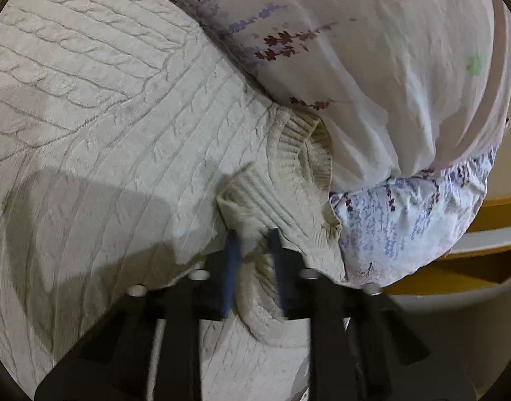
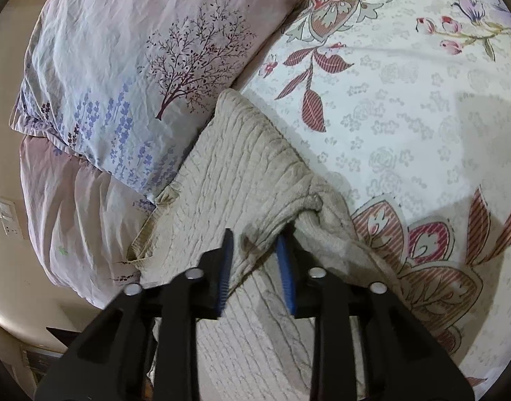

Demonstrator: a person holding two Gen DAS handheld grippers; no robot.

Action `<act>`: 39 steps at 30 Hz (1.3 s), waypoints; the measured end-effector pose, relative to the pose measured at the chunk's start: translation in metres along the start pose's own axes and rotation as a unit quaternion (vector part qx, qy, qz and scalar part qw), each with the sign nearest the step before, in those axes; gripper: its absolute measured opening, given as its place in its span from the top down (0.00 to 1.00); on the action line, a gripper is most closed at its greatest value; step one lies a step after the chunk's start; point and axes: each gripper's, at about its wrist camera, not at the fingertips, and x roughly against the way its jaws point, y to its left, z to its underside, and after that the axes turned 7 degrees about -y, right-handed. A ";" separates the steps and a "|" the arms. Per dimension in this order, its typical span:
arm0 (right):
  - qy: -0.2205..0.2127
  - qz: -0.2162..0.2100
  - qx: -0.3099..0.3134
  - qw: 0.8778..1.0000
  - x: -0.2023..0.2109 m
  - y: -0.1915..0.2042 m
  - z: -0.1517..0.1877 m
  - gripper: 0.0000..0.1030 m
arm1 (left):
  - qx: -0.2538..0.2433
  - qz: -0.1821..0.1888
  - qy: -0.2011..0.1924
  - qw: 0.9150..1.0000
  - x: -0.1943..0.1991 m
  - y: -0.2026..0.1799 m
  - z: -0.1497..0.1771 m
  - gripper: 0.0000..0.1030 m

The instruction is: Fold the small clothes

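A beige cable-knit sweater (image 1: 105, 127) lies on the bed and fills most of the left wrist view; its ribbed collar (image 1: 305, 143) touches a pillow. My left gripper (image 1: 253, 234) is shut on a bunched fold of the sweater near the collar. In the right wrist view the sweater (image 2: 235, 167) runs from the pillow toward the camera. My right gripper (image 2: 255, 237) is shut on a gathered fold of the sweater, with the knit pinched between the blue pads (image 2: 284, 260).
Two pillows with purple flower and tree prints (image 2: 128, 77) (image 1: 372, 67) lie against the sweater's far edge. The floral bedsheet (image 2: 406, 117) spreads to the right. A wooden bed frame (image 1: 496, 210) and a wall switch (image 2: 8, 217) show at the edges.
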 end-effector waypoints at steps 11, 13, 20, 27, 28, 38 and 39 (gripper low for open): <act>-0.055 -0.028 0.041 0.997 0.014 0.025 -0.006 0.92 | -0.080 0.017 -0.051 0.995 0.050 -0.018 -0.006 0.93; -0.051 -0.009 0.051 0.997 0.013 0.023 -0.002 0.92 | -0.092 -0.005 -0.045 0.995 0.048 -0.011 0.001 0.93; -0.038 0.069 0.087 0.993 0.006 0.014 0.017 0.95 | -0.103 -0.067 -0.036 0.992 0.041 0.012 0.013 0.93; -0.066 0.112 0.153 0.980 0.020 0.028 0.026 0.85 | -0.103 -0.081 -0.027 0.991 0.035 0.015 0.015 0.93; -0.073 0.108 0.163 0.978 0.024 0.033 0.027 0.68 | -0.103 -0.077 -0.023 0.991 0.035 0.014 0.014 0.93; 0.020 0.073 0.341 0.937 -0.045 0.114 0.088 0.51 | -0.116 -0.100 -0.080 0.985 0.102 0.025 -0.004 0.35; 0.027 0.085 0.365 0.927 -0.053 0.118 0.097 0.47 | -0.116 -0.107 -0.092 0.983 0.115 0.030 -0.007 0.23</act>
